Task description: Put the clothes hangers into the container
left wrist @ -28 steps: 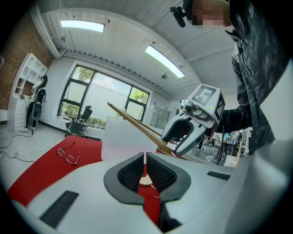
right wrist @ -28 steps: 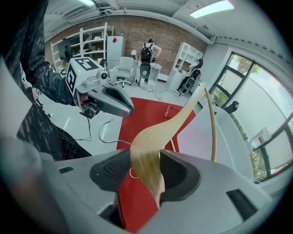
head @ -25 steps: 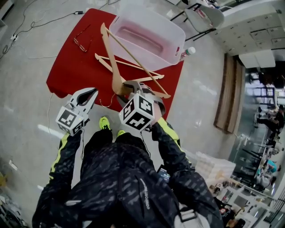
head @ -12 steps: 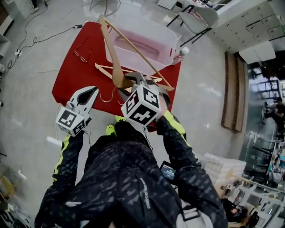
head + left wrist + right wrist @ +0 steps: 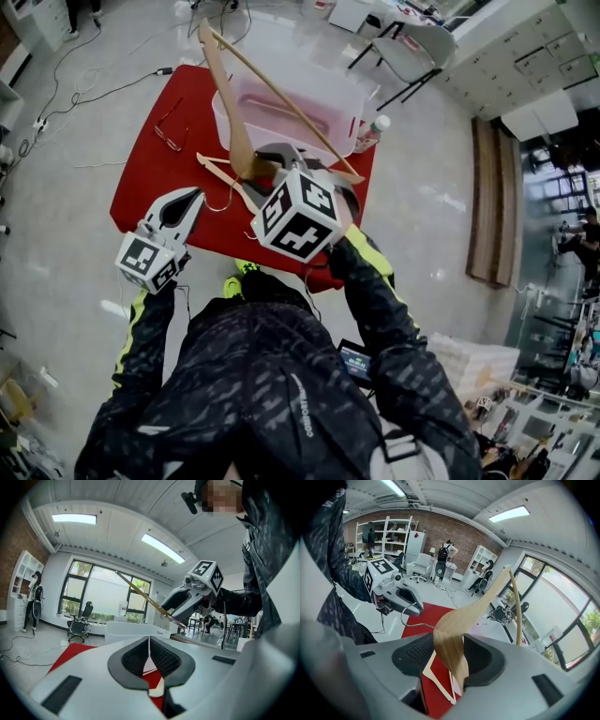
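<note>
The right gripper (image 5: 279,159) grasps the pale wooden clothes hanger (image 5: 225,94) between its fingers, held aloft. The hanger's long axis slants far-left above the clear plastic container (image 5: 349,117), which lies just beyond. The left gripper (image 5: 190,199), near-left, is clenched and empty.

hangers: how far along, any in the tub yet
Done: no hanger shows in the tub. In hand: the right tool grips one hanger, held up near the tub. To do: drop it in, then fetch the second hanger lying on the red mat.
</note>
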